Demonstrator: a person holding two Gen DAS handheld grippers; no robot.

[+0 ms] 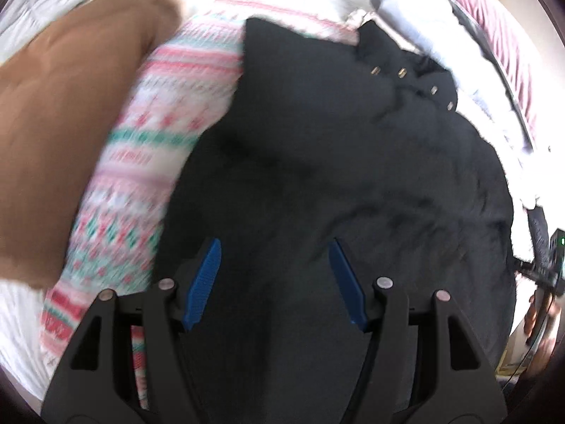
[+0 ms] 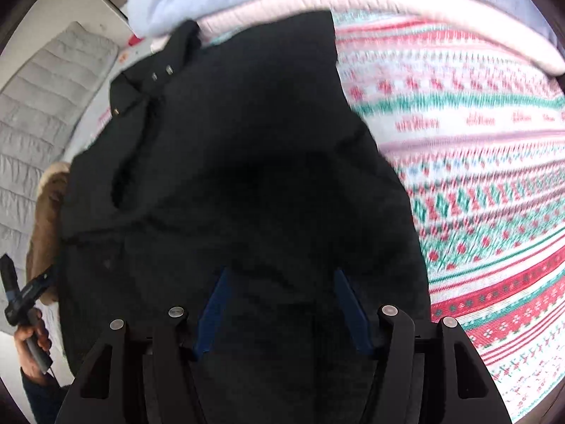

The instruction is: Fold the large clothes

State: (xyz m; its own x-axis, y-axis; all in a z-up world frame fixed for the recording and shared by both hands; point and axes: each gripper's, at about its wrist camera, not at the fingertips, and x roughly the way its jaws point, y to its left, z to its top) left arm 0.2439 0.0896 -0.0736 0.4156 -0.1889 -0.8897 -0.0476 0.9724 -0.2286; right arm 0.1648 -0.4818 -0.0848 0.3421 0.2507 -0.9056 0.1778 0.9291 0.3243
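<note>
In the left wrist view, a brown garment is lying at the far left beside a pink-and-green patterned blanket, on which the black coat with brass snaps is resting. The left gripper is hovering over the coat with jaws apart. In the right wrist view, the right gripper is likewise spreading its blue fingers above the coat, grasping nothing.

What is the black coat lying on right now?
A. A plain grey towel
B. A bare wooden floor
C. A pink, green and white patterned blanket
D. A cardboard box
C: in both wrist views the black coat is spread over the patterned blanket, whose pink, green and white bands show beside its edge. Both the left gripper and the right gripper are open above the coat.
</note>
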